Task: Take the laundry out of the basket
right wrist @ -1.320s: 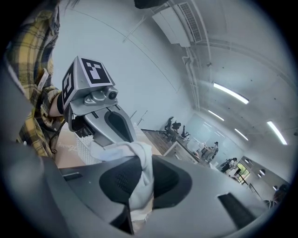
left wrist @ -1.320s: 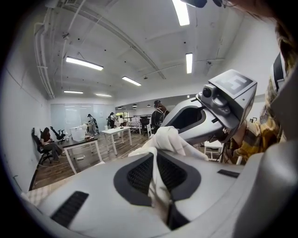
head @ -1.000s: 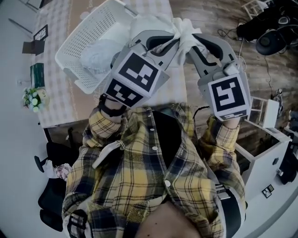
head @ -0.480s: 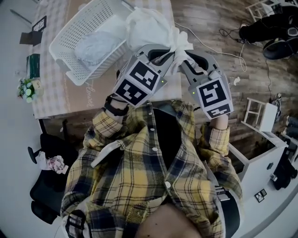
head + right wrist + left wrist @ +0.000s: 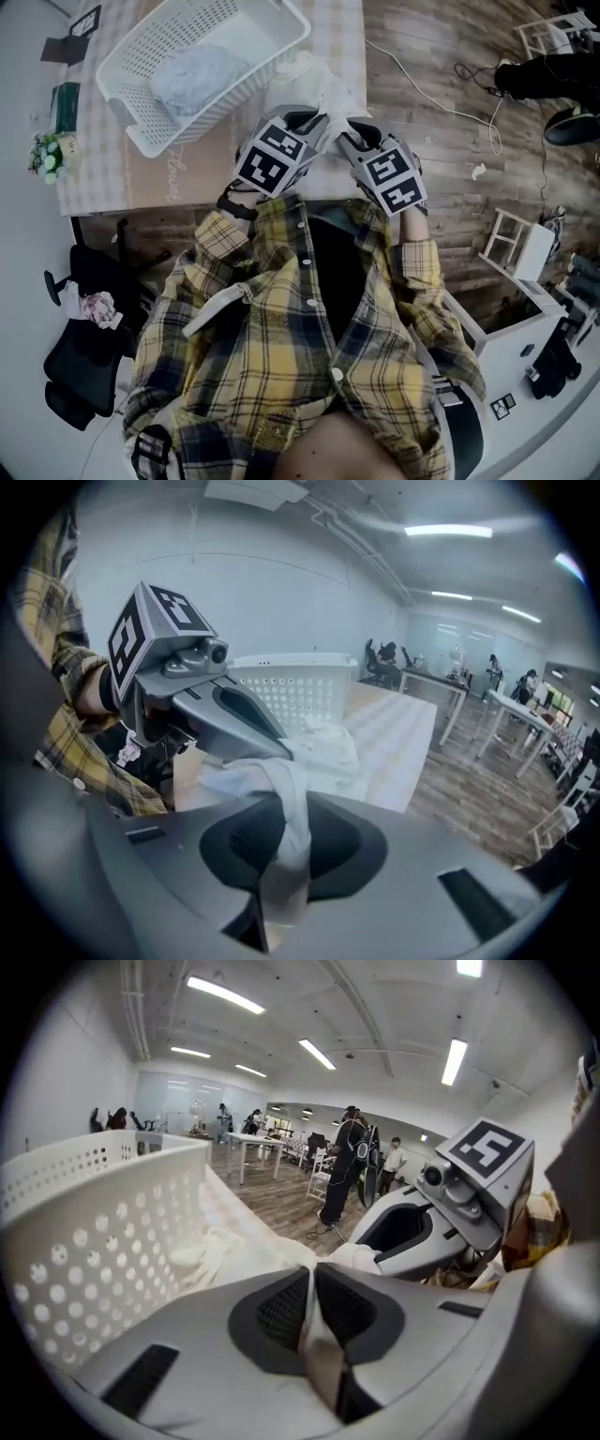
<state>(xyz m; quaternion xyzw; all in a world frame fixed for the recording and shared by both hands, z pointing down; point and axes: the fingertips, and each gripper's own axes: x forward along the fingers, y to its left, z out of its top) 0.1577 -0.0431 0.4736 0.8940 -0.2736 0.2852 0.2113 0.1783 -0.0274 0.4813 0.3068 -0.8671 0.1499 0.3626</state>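
At the basket's (image 5: 131,103) four o'clock, the left gripper (image 5: 317,129) and right gripper (image 5: 345,136), both pinching the white cloth (image 5: 298,82), have lowered it tableward, so it's out.

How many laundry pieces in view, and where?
2. A white cloth, clamped by left gripper and right gripper, beside the basket on the table. A grey-blue bundle inside the basket. More may be hidden under it.
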